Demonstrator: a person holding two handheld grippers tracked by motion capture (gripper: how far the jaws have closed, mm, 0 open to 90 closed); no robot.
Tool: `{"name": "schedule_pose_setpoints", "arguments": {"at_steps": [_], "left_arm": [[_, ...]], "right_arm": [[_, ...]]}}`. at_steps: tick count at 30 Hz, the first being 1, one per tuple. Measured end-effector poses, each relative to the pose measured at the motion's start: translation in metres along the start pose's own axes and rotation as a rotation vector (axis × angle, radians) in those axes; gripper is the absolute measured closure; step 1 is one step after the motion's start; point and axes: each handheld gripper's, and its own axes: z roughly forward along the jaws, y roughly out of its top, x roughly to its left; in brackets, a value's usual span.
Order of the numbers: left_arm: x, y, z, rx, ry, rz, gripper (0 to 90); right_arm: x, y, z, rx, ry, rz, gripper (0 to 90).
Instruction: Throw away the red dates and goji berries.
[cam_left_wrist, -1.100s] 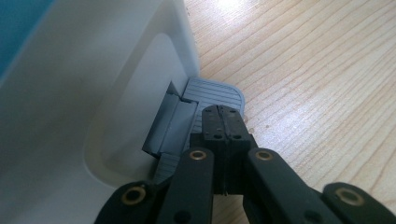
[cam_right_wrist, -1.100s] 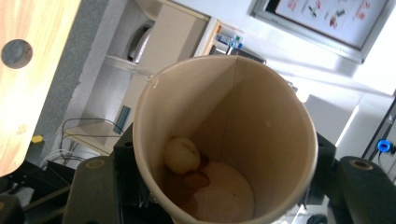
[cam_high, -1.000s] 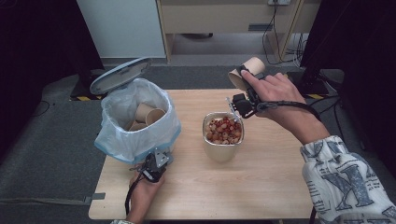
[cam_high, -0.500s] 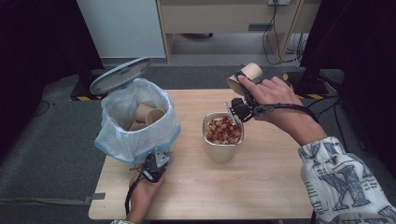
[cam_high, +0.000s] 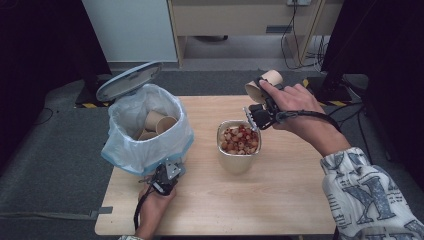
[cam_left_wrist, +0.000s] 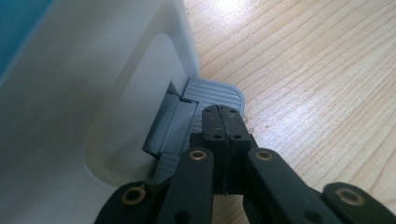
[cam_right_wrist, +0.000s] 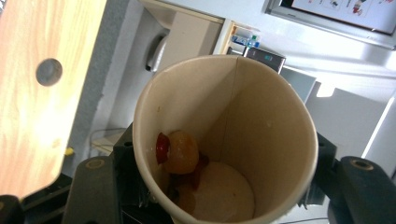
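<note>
The right hand-held gripper (cam_high: 257, 116), clamped on a paper cup (cam_high: 263, 84) upper right, holds stuck scraps (cam_right_wrist: 180, 154) – they may miss the bowl (cam_high: 239, 145); the left hand-held gripper (cam_left_wrist: 223, 122), jaws together, presses the bin pedal (cam_left_wrist: 217, 95) – slipping drops the lid (cam_high: 129, 80).

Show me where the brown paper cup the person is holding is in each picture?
High view: the paper cup is at upper right, tipped in the right gripper, beyond the metal tub of food.
Right gripper view: the paper cup is at the centre, open end facing the camera, food bits inside.
Left gripper view: not in it.
Shared landmark: the wooden table.
</note>
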Motion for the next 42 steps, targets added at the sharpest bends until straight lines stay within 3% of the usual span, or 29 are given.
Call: {"name": "schedule_pose_setpoints", "arguments": {"at_steps": [8, 13, 31, 42], "left_arm": [[0.000, 0.000, 0.000, -0.001, -0.001, -0.001, 89.8], [0.000, 0.000, 0.000, 0.000, 0.000, -0.001, 89.8], [0.000, 0.000, 0.000, -0.003, -0.002, -0.005, 89.8], [0.000, 0.000, 0.000, -0.001, -0.002, -0.003, 89.8]], "right_arm": [[0.005, -0.006, 0.001, -0.022, 0.029, 0.092, 36.0], [0.005, -0.014, 0.002, -0.075, 0.054, 0.228, 36.1], [0.015, -0.044, 0.006, -0.209, 0.207, 0.585, 36.0], [0.024, -0.068, 0.005, -0.237, 0.249, 0.705, 36.0]]}}
